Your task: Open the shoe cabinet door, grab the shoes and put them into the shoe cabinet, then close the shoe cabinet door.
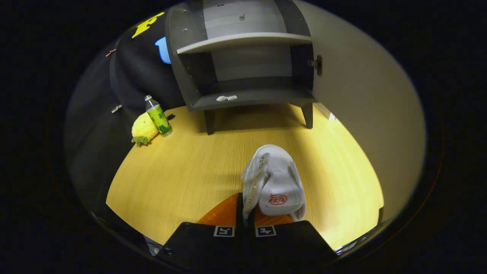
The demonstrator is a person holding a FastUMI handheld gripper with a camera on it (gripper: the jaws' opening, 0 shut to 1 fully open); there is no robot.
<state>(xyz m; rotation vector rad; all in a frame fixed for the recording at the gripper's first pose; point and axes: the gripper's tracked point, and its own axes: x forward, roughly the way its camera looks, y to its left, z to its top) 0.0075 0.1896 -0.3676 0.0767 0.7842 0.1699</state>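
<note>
While I hold the rig over the yellow wood-grain floor (182, 167), I read the scene from the left. A yellow plush pineapple toy with green leaves (144, 130) lies near the dark cloth wall, and a small clear plastic bottle with a green label (157, 116) stands touching its right side, leaning a little.

Further along, beyond the fingers, I see the dark grey wooden shoe cabinet on short legs (243, 68). It stands open, showing a pale upper shelf and a lower shelf. A small whitish piece of hardware sits on the front edge of the bottom board. The pale cabinet door (365, 114) is swung out to the right, with a dark fitting near its inner edge.

Nearest to me, my gripper (245, 213) is clamped on the white canvas shoe with metal eyelets (274, 182). Both fingers (222, 213) press on the left side wall of the shoe at the lace row. The shoe's toe points ahead towards the cabinet, and its inside, with a red printed mark on the insole, faces me. The shoe is well short of the cabinet, above the floor.
</note>
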